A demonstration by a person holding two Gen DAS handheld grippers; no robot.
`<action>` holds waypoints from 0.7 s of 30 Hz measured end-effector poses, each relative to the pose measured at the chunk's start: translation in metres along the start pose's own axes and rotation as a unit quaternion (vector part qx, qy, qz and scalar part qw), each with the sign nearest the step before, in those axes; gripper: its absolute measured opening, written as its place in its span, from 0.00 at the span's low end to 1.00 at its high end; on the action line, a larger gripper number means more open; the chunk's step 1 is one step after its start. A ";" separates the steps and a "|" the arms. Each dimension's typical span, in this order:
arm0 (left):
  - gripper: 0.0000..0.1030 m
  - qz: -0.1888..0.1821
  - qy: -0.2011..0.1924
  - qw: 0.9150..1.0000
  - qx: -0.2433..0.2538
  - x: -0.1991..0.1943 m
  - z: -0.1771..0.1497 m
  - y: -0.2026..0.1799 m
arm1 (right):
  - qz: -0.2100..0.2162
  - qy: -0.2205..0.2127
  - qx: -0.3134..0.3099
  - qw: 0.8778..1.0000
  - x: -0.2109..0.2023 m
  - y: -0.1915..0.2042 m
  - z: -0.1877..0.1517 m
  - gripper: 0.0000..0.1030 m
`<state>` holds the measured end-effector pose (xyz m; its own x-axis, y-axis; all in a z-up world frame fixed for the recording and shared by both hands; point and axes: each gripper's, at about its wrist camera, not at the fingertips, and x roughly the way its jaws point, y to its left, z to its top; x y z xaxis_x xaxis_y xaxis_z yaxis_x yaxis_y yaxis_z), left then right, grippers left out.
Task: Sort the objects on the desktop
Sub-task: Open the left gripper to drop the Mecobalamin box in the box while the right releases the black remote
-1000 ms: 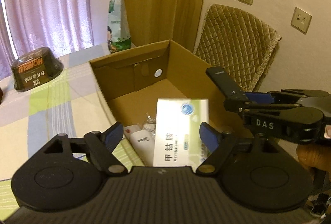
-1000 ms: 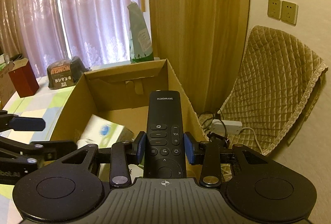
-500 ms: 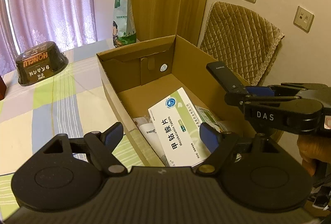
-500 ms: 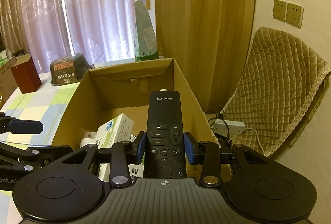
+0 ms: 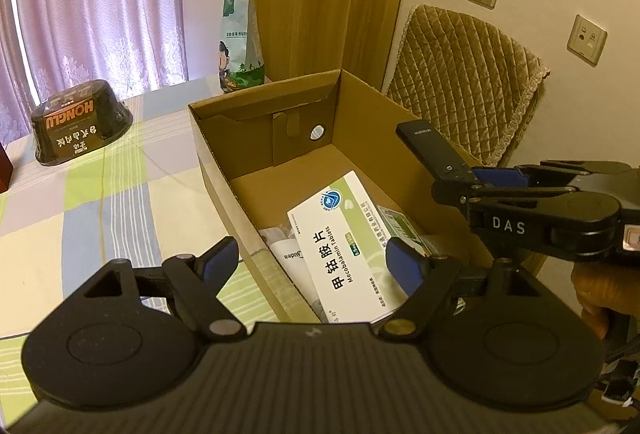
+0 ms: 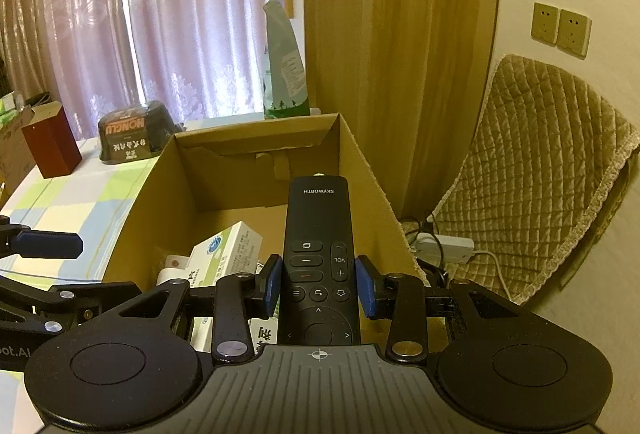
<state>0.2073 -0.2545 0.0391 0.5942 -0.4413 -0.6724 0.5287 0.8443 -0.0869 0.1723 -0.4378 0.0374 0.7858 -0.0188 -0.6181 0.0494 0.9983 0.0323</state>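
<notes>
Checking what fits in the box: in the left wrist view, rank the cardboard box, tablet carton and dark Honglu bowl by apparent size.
1. Cardboard box
2. and 3. Tablet carton and Honglu bowl look similar; the carton is nearer the camera, so unranked.

Domestic room, lived-in. Lilac lace curtains (image 6: 160, 13), checked tablecloth (image 5: 100, 201), quilted chair cover (image 5: 460, 81), wall sockets (image 6: 560, 29), wood door (image 6: 400, 33).

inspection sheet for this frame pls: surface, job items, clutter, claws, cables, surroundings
Surface: checked tablecloth on the table.
Job's things: open cardboard box holds a tablet box and a white Midea item; Skyworth remote held above it.
Clutter: Honglu bowl, red box, green bag.
Grippers: left claw open, empty; right claw shut on the remote.
Cables: power strip with leads on the floor.
Surroundings: curtains, quilted chair, wall sockets.
</notes>
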 end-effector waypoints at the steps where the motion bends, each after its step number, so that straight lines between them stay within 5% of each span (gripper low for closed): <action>1: 0.75 0.000 0.000 1.000 -0.001 0.000 0.000 0.000 | 0.000 0.000 0.000 1.000 0.000 0.000 0.000 0.37; 21: 0.75 -0.002 0.000 1.000 -0.011 -0.002 -0.001 0.005 | 0.010 0.008 -0.011 1.000 0.010 0.008 -0.002 0.37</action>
<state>0.2089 -0.2490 0.0394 0.5924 -0.4439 -0.6723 0.5176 0.8492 -0.1046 0.1796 -0.4303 0.0301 0.7763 0.0025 -0.6304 0.0201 0.9994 0.0287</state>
